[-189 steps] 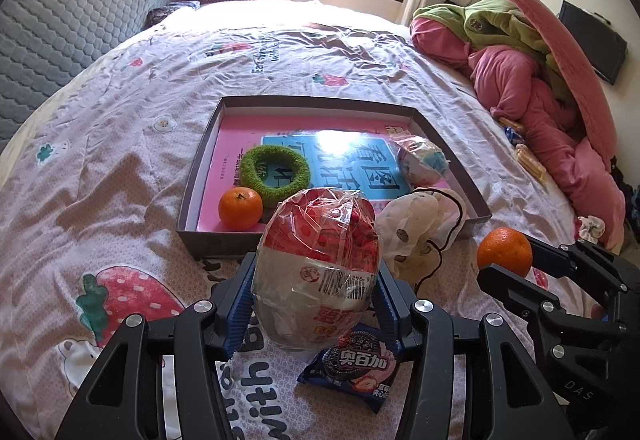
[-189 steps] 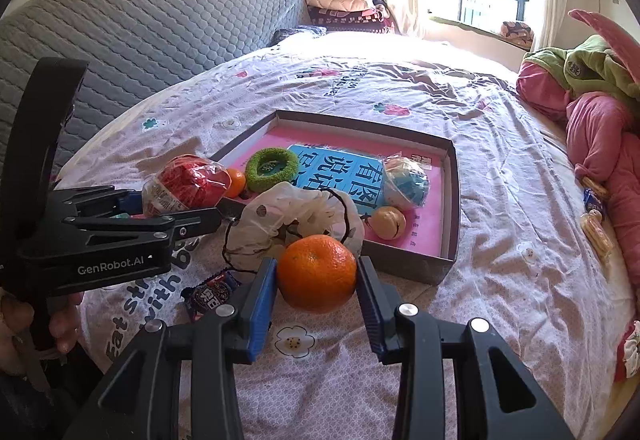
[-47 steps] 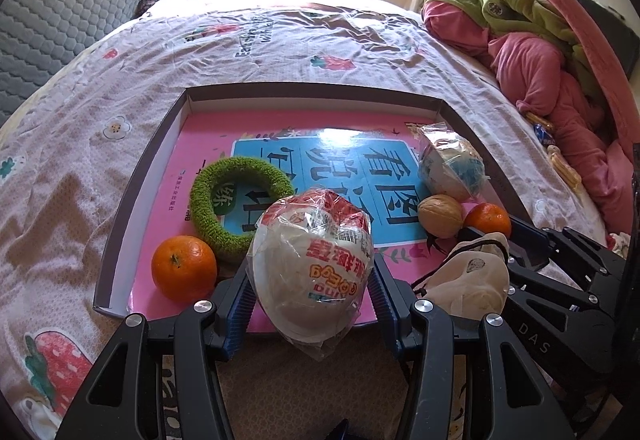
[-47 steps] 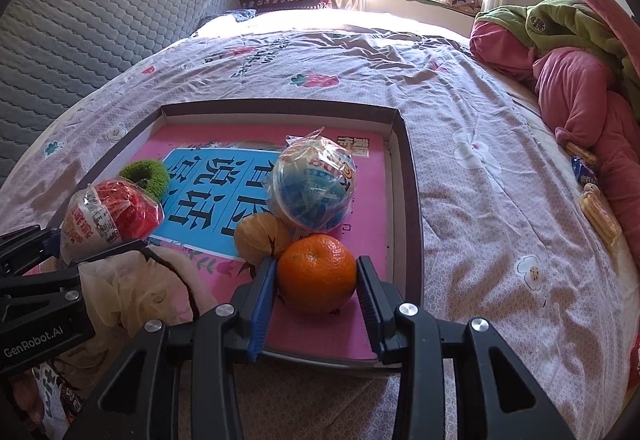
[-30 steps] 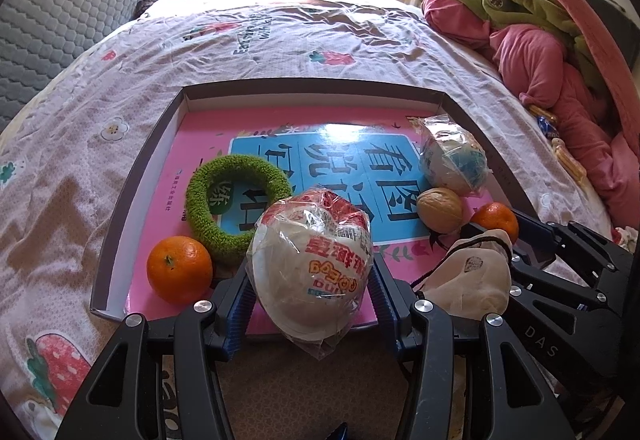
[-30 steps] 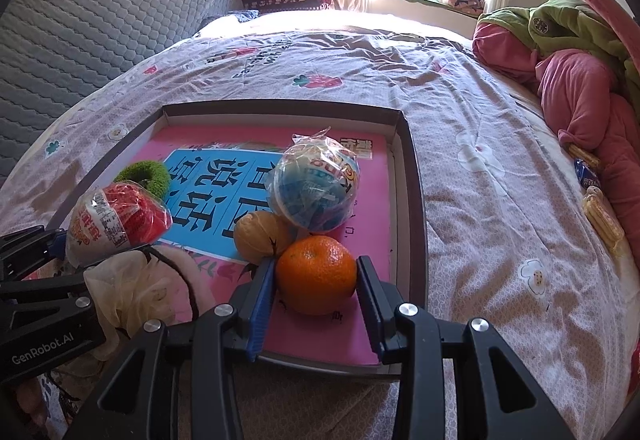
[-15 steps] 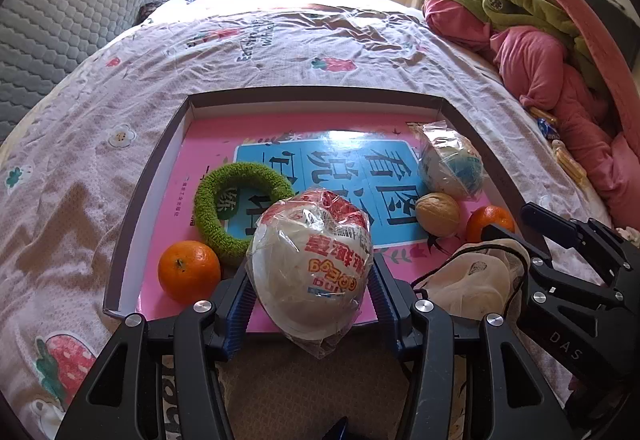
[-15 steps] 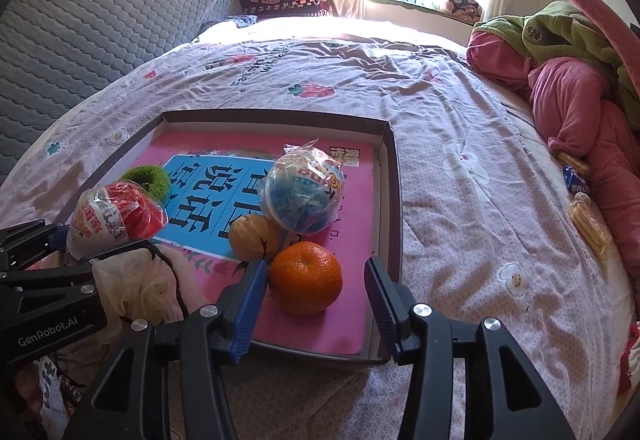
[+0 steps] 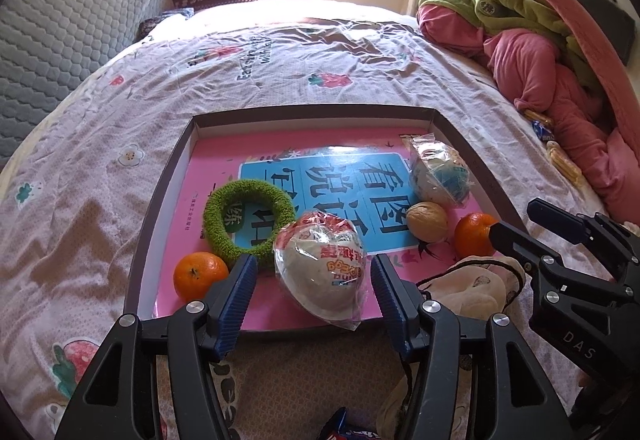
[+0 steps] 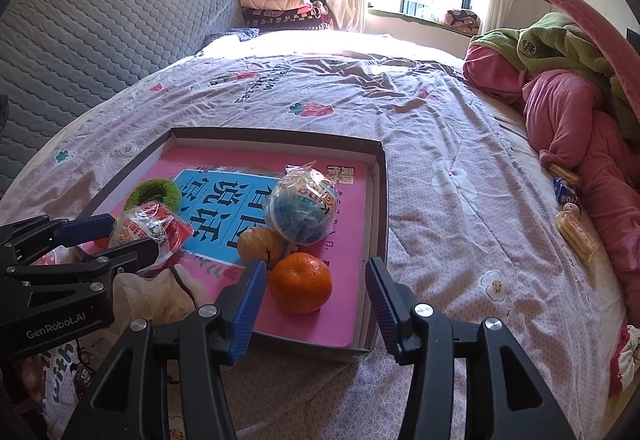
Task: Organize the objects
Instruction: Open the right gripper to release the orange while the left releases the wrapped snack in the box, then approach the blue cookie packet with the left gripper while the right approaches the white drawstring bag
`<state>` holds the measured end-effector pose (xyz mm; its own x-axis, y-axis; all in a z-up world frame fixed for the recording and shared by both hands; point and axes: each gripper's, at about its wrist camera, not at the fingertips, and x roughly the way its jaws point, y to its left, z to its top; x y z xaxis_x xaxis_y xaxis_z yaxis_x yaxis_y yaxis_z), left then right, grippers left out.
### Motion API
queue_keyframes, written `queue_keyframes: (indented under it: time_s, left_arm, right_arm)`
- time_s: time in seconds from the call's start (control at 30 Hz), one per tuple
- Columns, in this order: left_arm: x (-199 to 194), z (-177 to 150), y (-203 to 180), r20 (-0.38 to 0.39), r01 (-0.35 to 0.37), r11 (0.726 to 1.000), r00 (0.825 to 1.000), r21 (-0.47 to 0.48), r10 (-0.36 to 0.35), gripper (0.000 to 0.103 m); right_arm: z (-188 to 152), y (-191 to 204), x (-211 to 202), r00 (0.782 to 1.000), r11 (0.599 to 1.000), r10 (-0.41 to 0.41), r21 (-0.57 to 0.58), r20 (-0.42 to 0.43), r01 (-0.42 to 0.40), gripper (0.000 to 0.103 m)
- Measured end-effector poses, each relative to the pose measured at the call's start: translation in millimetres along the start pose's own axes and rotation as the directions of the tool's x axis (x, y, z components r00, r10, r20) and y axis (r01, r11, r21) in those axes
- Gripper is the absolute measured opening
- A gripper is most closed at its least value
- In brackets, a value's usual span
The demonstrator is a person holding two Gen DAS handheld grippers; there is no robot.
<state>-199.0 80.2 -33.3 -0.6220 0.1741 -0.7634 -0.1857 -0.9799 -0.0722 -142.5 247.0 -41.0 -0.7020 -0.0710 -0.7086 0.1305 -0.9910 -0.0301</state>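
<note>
A flat box [image 9: 158,196] lay on the bed [image 9: 120,112]. The left tongs [image 9: 312,282] were opening — the wrapped egg [image 9: 322,268] sat between them in the box, and the pads no longer pressed it. The right tongs [image 10: 316,290] stood wide too. An orange [image 10: 301,282] rested between them on the pink floor of the box, beside a walnut [image 10: 256,242].

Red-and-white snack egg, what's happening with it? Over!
Left hand-held gripper opening around snack egg, now in tray. Right hand-held gripper open, orange released. Cloth pouch crowds tray's near edge.
</note>
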Motion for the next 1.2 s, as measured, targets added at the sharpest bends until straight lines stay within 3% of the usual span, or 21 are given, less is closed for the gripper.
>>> queue_keyframes:
  time_s: [0.67,0.97,1.2]
  left_arm:
    - [-52,-3,22,0.08,-0.029,1.0,0.996,-0.005,0.029,0.064]
    - [-72,-14,30,0.084,0.01,0.999,0.996,-0.045,-0.006,0.065]
    - [-82,-29,24,0.078,0.029,0.999,0.997,-0.018,-0.028,0.065]
  right_arm:
    - [5,8,-44,0.995,0.999,0.053,-0.014,0.088,-0.052,0.057]
    - [4,19,-67,0.99,0.997,0.071,-0.042,0.124,-0.066,0.057]
    - [1,19,-74,0.99,0.997,0.068,-0.042,0.126,-0.064,0.061]
